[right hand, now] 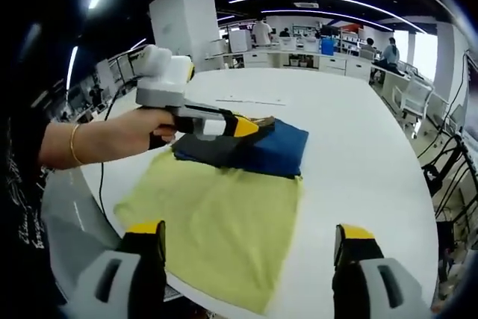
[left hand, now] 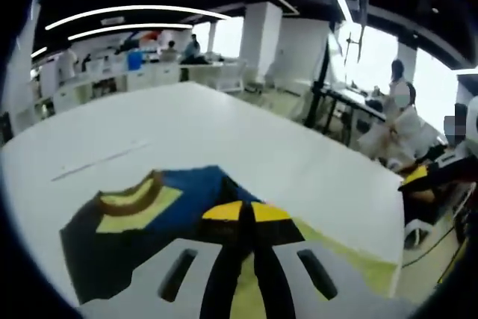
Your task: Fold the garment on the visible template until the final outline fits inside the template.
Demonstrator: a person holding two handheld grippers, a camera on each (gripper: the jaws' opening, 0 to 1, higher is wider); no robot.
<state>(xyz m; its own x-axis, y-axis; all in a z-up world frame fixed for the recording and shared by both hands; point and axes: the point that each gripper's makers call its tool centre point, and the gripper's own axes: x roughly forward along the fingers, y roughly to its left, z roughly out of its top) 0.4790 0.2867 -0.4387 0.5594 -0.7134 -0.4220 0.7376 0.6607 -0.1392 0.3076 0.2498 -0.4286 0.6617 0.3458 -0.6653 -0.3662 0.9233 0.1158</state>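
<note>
The garment (right hand: 272, 153) is a dark blue and black top, folded into a small bundle at the far end of the yellow-green template sheet (right hand: 216, 222). Its yellow and brown collar (left hand: 138, 198) shows in the left gripper view. My left gripper (left hand: 245, 211) is shut, its yellow tips pinched on a dark layer of the garment (left hand: 187, 203). In the right gripper view the left gripper (right hand: 246, 126) comes in from the left, held by a hand (right hand: 138, 132). My right gripper (right hand: 249, 231) stands wide open above the near part of the template, with nothing between its jaws.
The round-cornered white table (right hand: 358, 162) carries a thin taped line (right hand: 250, 101) beyond the garment. Its near edge (right hand: 82, 207) runs close to the template. Desks, chairs and people stand around the room; cables and a chair (right hand: 448, 169) are at the right.
</note>
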